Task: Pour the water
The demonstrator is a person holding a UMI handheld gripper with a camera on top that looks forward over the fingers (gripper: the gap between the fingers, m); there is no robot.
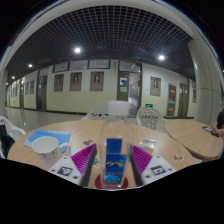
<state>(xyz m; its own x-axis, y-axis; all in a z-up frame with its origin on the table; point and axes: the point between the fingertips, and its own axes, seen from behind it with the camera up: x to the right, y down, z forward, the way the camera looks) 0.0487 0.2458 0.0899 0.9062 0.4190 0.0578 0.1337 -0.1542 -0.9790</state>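
Note:
A clear water bottle (113, 160) with a blue label stands upright between my fingers, with something red at its base. My gripper (113, 165) is shut on the bottle, with the pink pads (83, 158) pressing against its two sides. A white cup (45, 146) sits on the wooden table (170, 150), to the left of my left finger and a little ahead of it.
A blue cloth (47, 134) lies on the table just behind the cup. A white chair (150, 116) stands beyond the table, and a second round table (195, 135) is to the right. A person's arm (218, 126) shows at the far right.

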